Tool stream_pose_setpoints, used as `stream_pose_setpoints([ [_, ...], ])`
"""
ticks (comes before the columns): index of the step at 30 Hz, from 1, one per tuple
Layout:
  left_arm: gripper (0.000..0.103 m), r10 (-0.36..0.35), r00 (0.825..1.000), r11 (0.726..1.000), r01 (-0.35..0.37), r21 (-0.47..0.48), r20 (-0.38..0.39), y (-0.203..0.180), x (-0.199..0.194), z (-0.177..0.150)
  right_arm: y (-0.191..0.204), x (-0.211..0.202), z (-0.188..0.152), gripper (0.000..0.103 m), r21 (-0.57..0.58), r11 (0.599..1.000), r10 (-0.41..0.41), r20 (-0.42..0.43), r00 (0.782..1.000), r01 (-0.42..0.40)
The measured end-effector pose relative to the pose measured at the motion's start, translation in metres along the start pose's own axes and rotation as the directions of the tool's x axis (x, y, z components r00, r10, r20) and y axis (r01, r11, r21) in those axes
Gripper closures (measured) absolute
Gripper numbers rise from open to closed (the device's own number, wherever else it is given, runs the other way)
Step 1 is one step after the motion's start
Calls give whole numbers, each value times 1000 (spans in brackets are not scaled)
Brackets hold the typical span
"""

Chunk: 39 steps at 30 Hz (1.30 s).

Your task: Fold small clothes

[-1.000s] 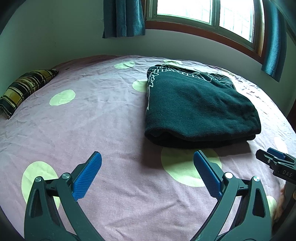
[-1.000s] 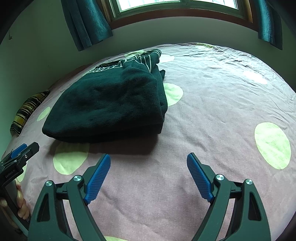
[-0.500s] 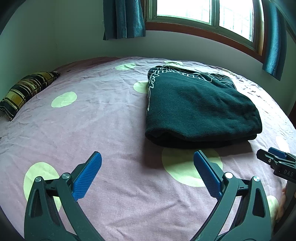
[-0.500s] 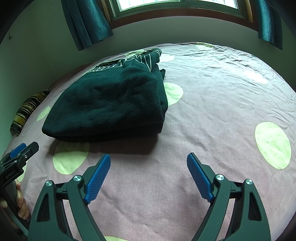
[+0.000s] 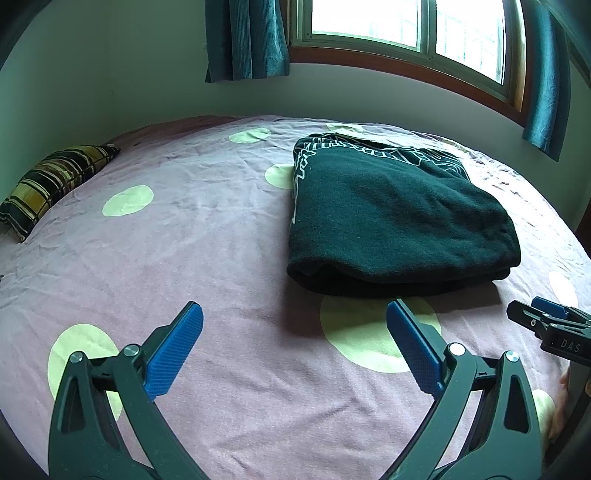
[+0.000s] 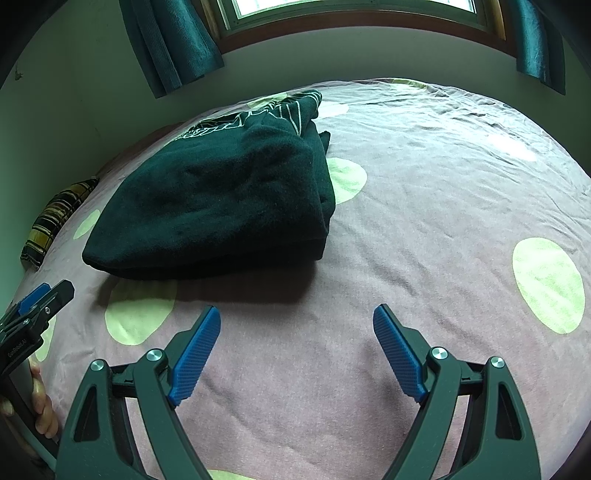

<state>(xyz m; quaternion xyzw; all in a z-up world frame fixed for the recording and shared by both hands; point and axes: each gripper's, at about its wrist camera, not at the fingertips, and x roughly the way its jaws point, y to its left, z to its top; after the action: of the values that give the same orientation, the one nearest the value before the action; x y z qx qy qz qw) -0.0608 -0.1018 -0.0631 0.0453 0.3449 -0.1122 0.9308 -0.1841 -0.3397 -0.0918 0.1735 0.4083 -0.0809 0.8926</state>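
A dark green garment (image 5: pixel 399 218) with white print lies folded in a thick rectangle on the pink bedsheet (image 5: pixel 207 236) with pale green dots. It also shows in the right wrist view (image 6: pixel 218 206). My left gripper (image 5: pixel 293 343) is open and empty, held above the sheet in front of the garment's near edge. My right gripper (image 6: pixel 297 343) is open and empty, in front of and to the right of the garment. Each gripper shows at the edge of the other's view: the right gripper (image 5: pixel 546 325) and the left gripper (image 6: pixel 37 306).
A striped yellow-and-black pillow (image 5: pixel 51 181) lies at the far left of the bed. A wall with a window (image 5: pixel 402 26) and teal curtains (image 5: pixel 245 37) stands behind the bed. Bare sheet (image 6: pixel 461 221) stretches right of the garment.
The left wrist view has shifted slightly, so the garment sits a little lower and further right. The grippers stay open and the garment has not moved.
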Motion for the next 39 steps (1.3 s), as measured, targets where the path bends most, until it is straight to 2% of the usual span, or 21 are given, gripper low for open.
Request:
stream_pose_setpoints([
  [21,3,10,1000,1000,-10,2,-1,1,-1,1,-3,4,0,19,4,1000,4,-14,1000,-4],
  [29,3,26,1000,999,-26,41,16,-3,-2,0,-6,7,0,19,-1,1000,9,-25,1000,-9],
  [39,3,19,1000,1000,-19,14,4,1,-2,2,-9,10,2,19,-6,1000,14,-33,999,-14],
])
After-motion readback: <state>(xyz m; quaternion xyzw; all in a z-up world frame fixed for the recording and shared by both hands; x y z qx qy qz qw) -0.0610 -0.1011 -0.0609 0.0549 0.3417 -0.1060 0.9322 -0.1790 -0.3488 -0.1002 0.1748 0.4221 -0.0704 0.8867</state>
